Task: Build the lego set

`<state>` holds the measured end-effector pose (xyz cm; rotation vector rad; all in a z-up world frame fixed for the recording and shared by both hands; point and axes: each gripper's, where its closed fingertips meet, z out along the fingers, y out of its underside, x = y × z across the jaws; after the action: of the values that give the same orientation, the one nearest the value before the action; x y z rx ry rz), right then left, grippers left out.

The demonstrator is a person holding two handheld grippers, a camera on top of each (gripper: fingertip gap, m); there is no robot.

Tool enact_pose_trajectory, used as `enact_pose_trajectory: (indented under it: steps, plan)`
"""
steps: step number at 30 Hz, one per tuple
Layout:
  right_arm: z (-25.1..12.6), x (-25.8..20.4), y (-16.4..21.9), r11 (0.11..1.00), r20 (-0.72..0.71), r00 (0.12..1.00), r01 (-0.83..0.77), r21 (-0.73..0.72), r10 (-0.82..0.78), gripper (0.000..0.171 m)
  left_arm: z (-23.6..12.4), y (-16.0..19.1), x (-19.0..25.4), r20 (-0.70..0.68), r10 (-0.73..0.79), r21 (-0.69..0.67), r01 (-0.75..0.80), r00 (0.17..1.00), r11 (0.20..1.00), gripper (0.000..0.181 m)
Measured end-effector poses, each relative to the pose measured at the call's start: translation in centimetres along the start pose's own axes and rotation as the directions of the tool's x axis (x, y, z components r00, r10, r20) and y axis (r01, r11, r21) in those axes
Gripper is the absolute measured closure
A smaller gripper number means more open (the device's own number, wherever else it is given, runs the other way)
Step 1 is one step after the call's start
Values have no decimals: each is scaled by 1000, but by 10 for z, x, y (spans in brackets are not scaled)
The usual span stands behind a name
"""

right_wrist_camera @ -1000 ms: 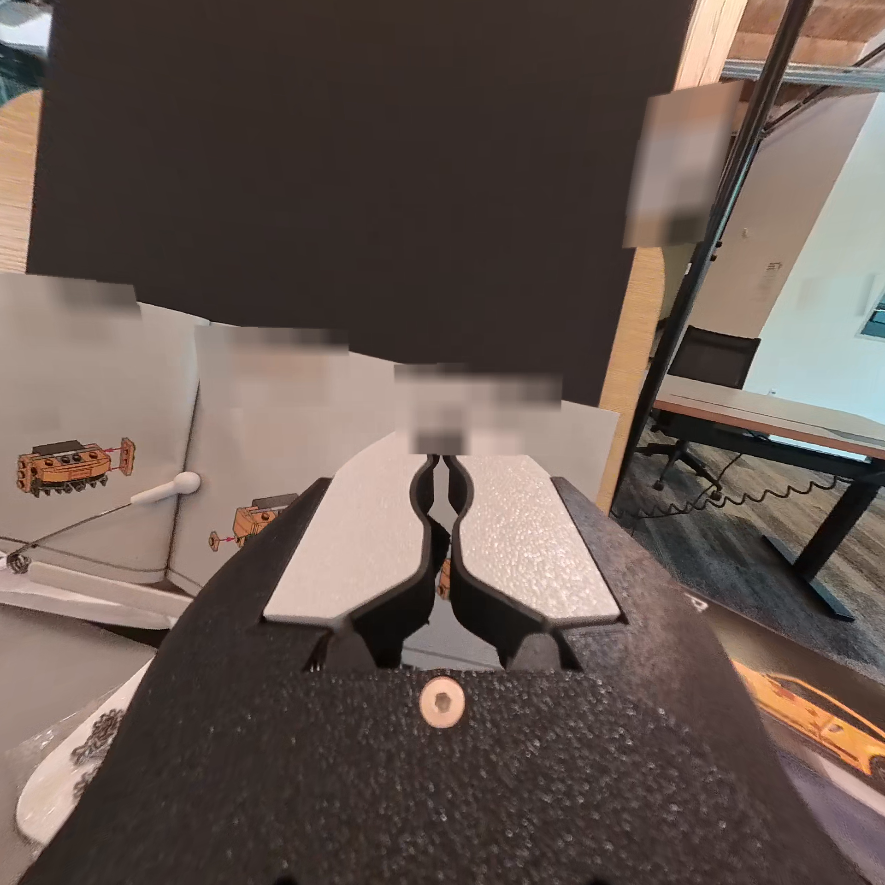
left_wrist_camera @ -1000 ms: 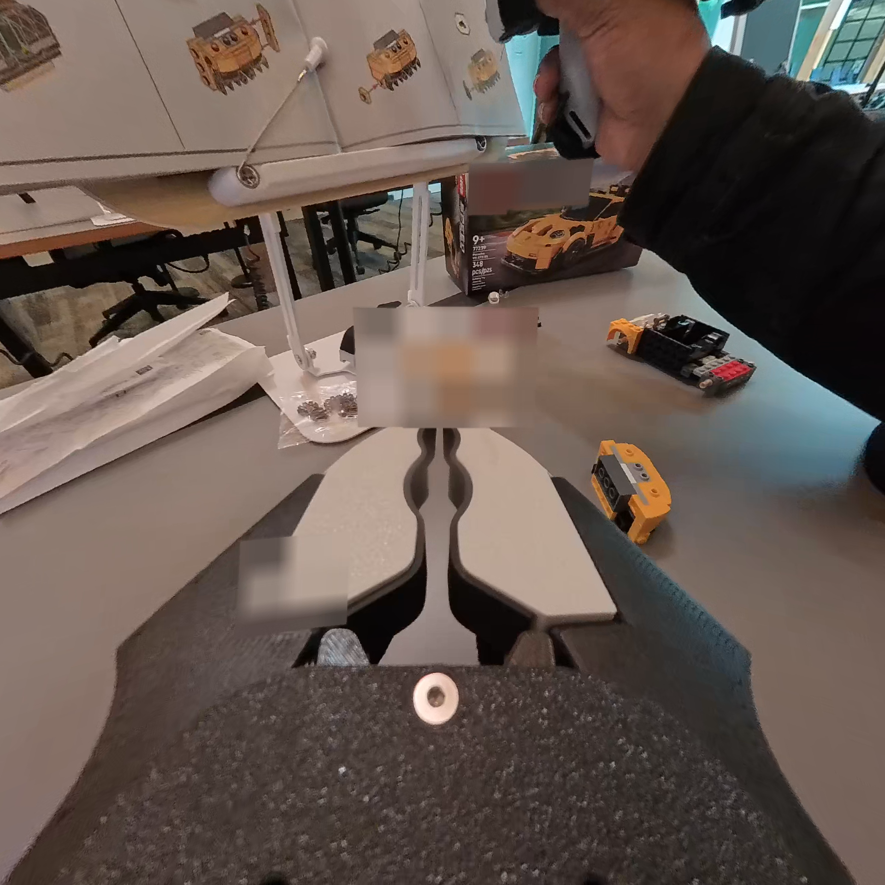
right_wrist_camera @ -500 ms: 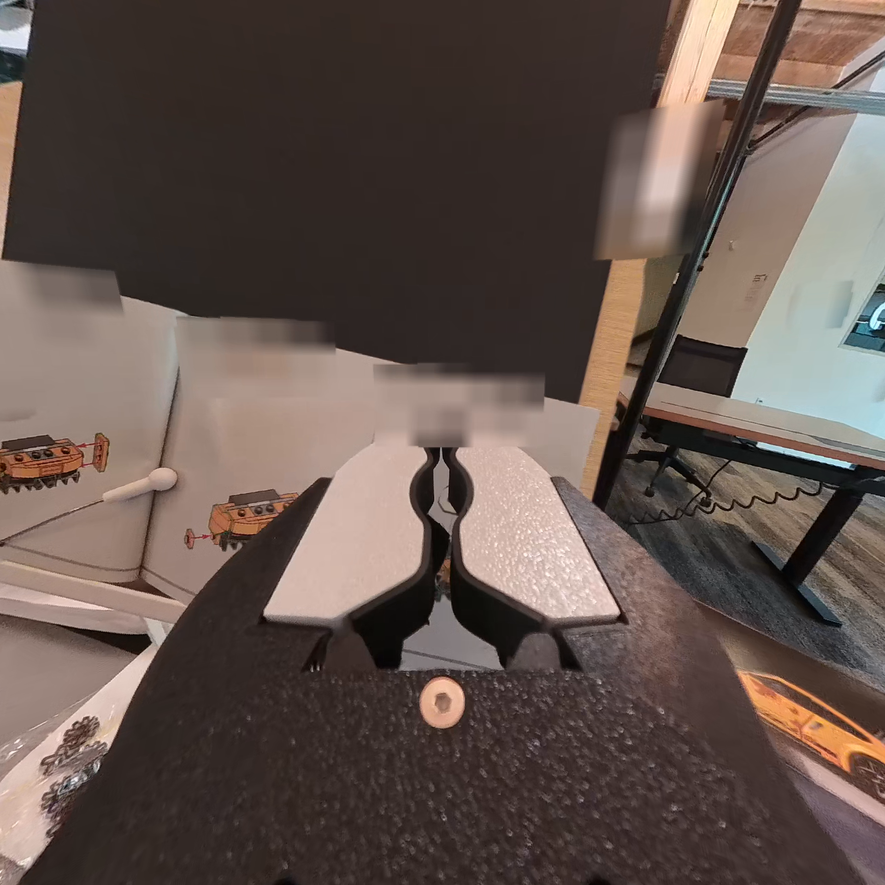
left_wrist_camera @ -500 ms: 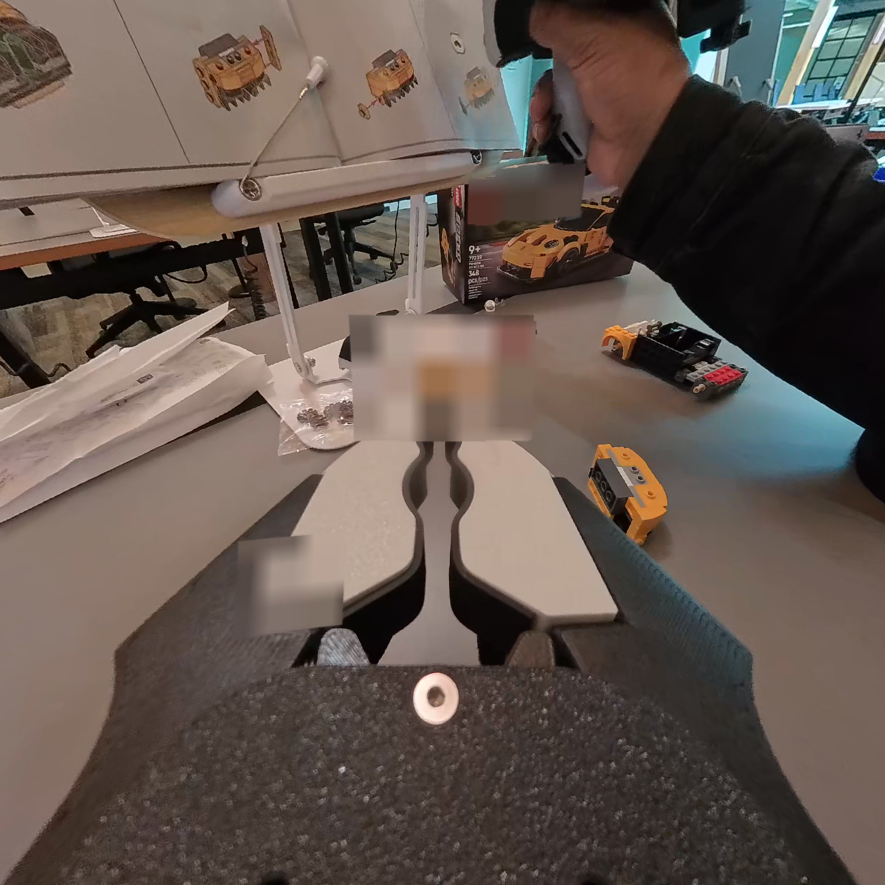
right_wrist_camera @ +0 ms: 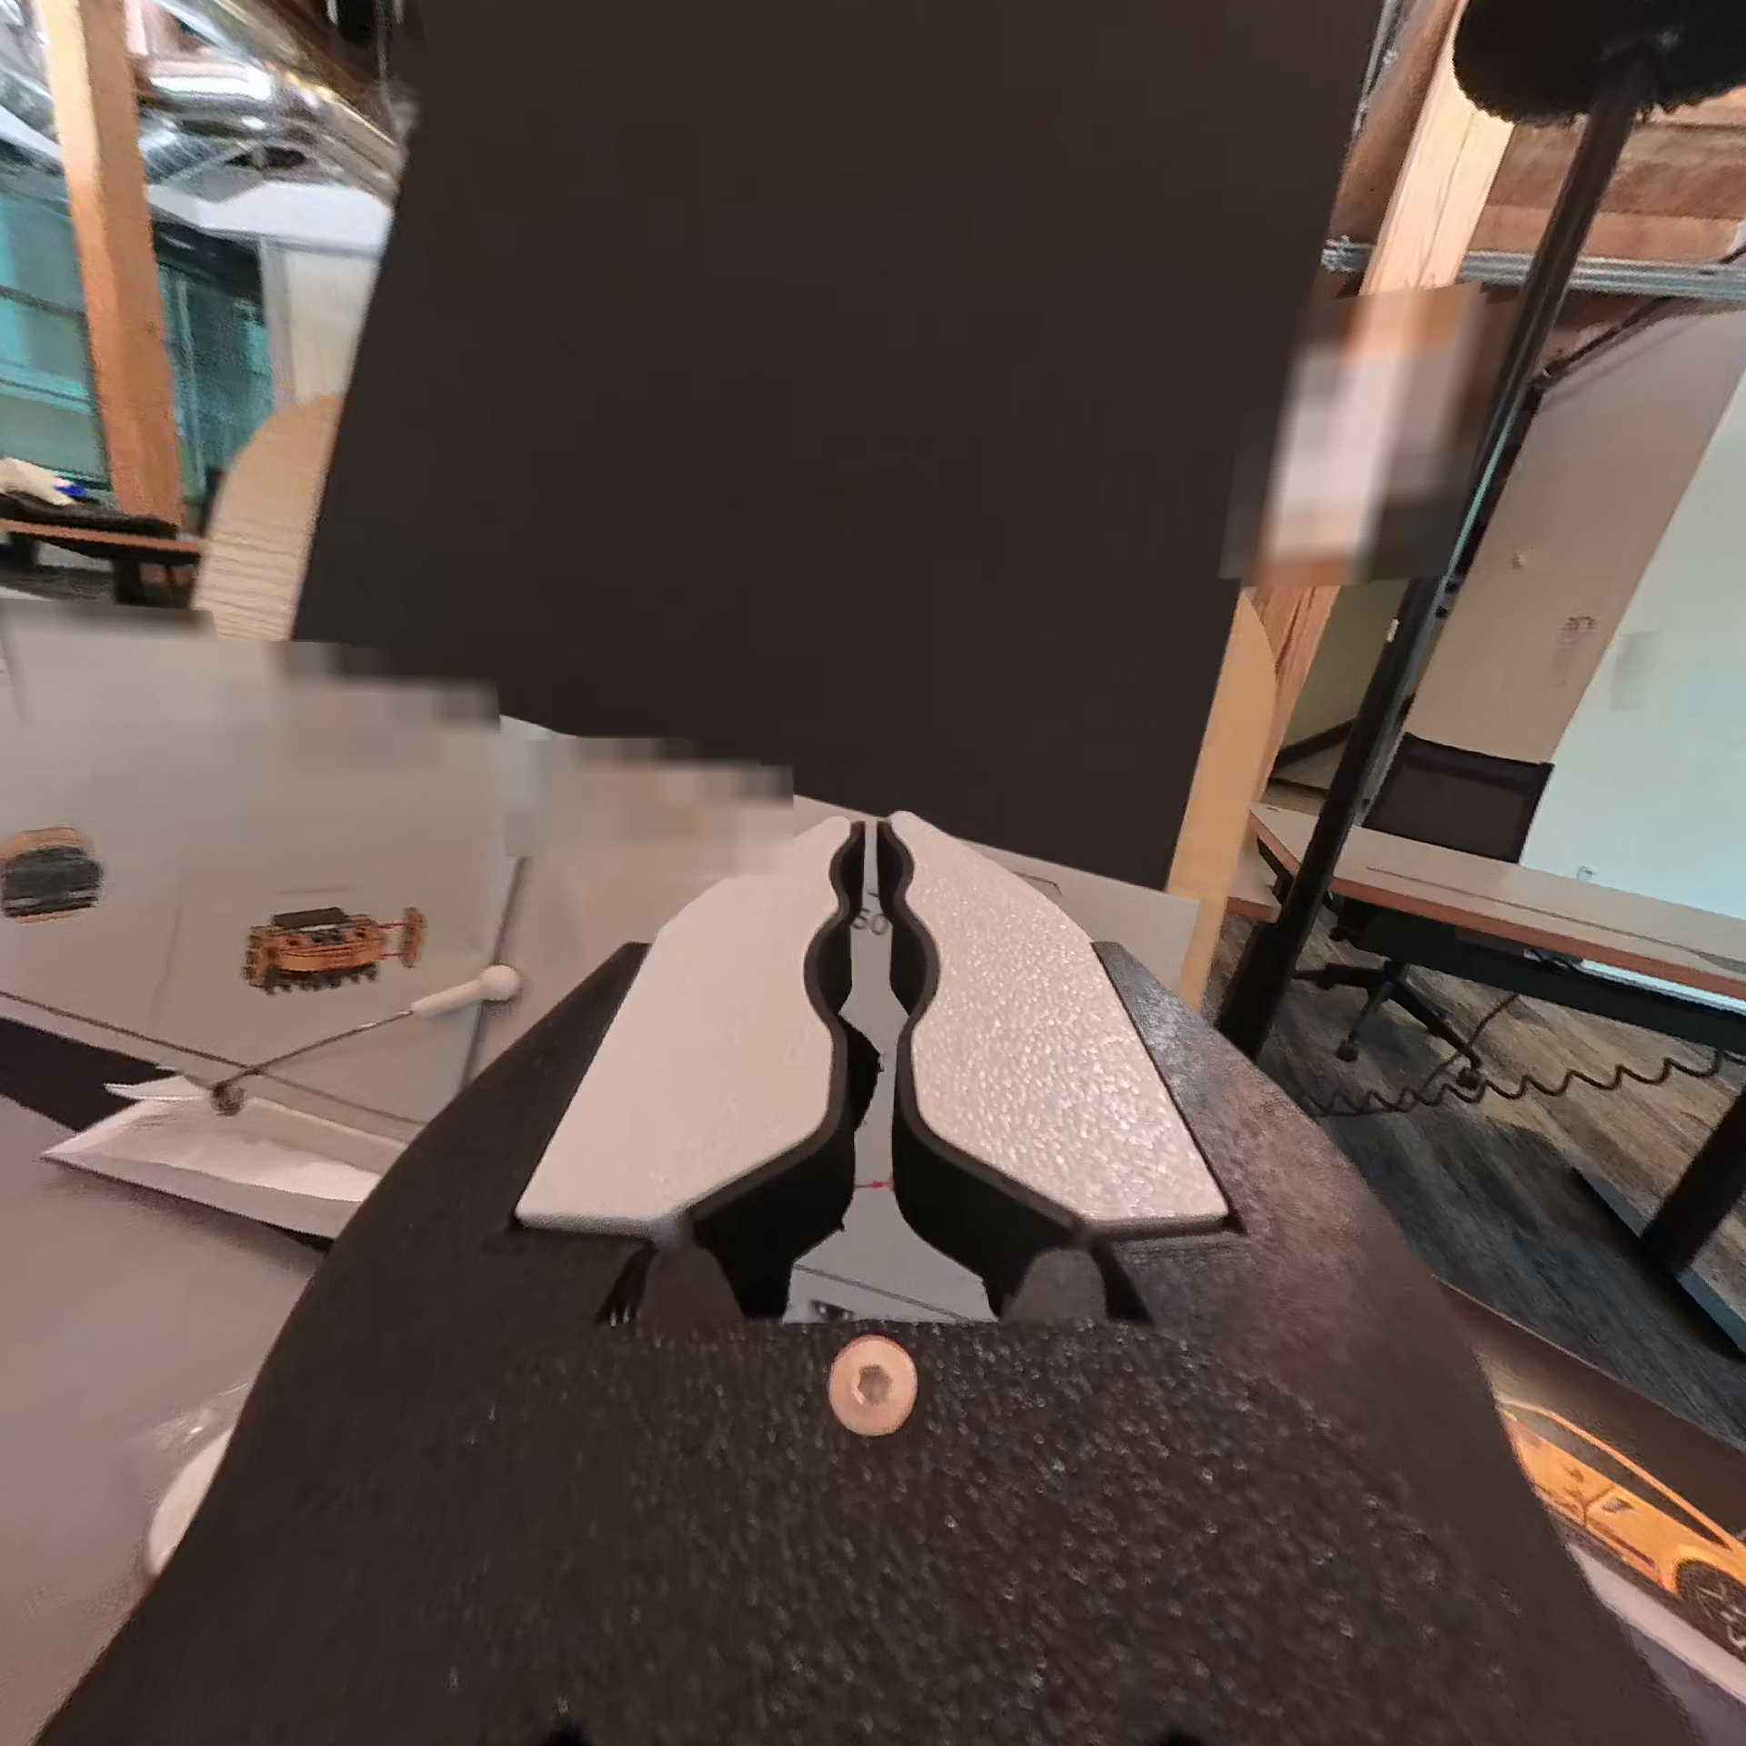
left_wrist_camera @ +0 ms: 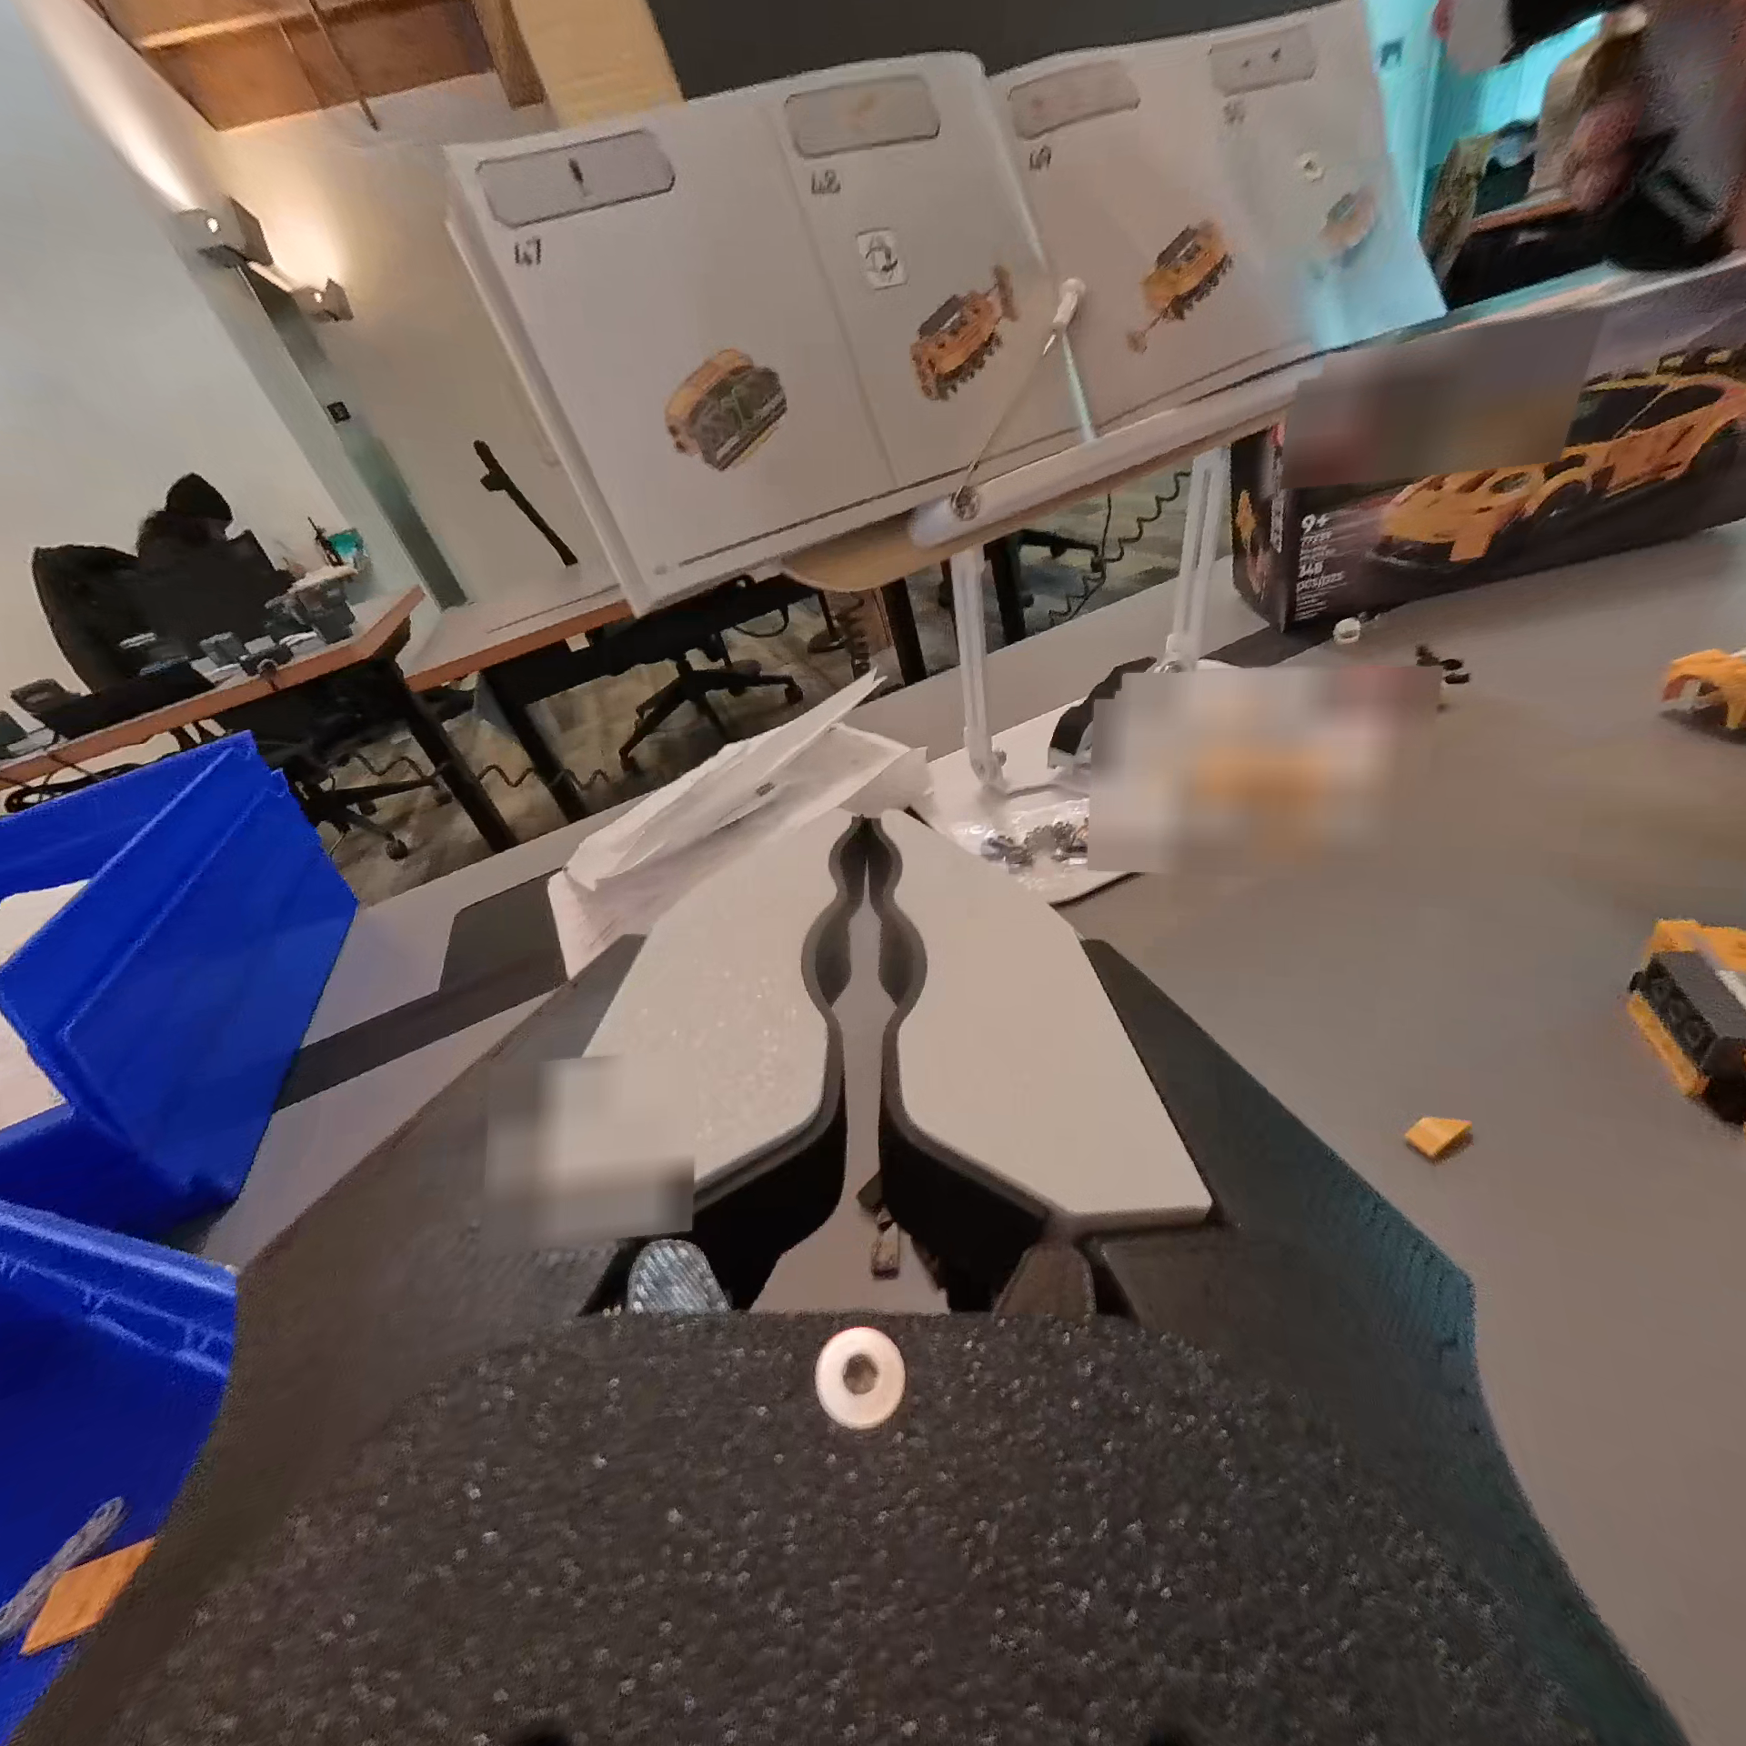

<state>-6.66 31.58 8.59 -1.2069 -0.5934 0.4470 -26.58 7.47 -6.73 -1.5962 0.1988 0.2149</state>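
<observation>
My left gripper (left_wrist_camera: 867, 833) is shut and empty, held above the grey table (left_wrist_camera: 1417, 1323). An orange and black Lego sub-assembly (left_wrist_camera: 1691, 1035) lies at the right edge of the left wrist view, with a small orange tile (left_wrist_camera: 1438, 1136) in front of it and another orange piece (left_wrist_camera: 1710, 685) farther back. The open instruction booklet (left_wrist_camera: 850, 312) rests on a white stand. My right gripper (right_wrist_camera: 871, 833) is shut with nothing visible in it, raised in front of the booklet (right_wrist_camera: 283, 850) and a dark panel (right_wrist_camera: 850, 378).
Blue bins (left_wrist_camera: 161, 945) stand at the left, one holding an orange plate (left_wrist_camera: 80, 1597). White paper bags (left_wrist_camera: 746, 803) and a clear bag of small parts (left_wrist_camera: 1030, 841) lie by the stand's foot. The Lego box (left_wrist_camera: 1474, 529) stands at the back right and also shows in the right wrist view (right_wrist_camera: 1653, 1531). About 35 centimetres separates my left fingertips from my right. It is some 20 centimetres from my left tips to the small orange tile (left_wrist_camera: 1438, 1136). The orange piece (left_wrist_camera: 1710, 685) lies some 30 centimetres from my right tips, 40 centimetres from my left tips.
My left gripper has swung left and tilted up, bringing the blue bins into view. The hand holding the right gripper has left that view. The right gripper has shifted a little and stays shut.
</observation>
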Motion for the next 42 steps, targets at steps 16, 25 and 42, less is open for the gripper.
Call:
enact_pose_trajectory:
  steps: [16,25,42]
  plan:
    - [-142,-126,90,956,440,881,-45,-291,175,169,-24,112,10,-312,-48,-631,-169,949,757,179]
    - [-172,-121,116,920,428,858,-118,-373,284,169,-19,140,26,-331,-100,-693,-169,938,700,167]
    - [-174,-131,126,906,451,841,-101,-412,299,170,-10,140,38,-398,-59,-639,-230,916,734,162]
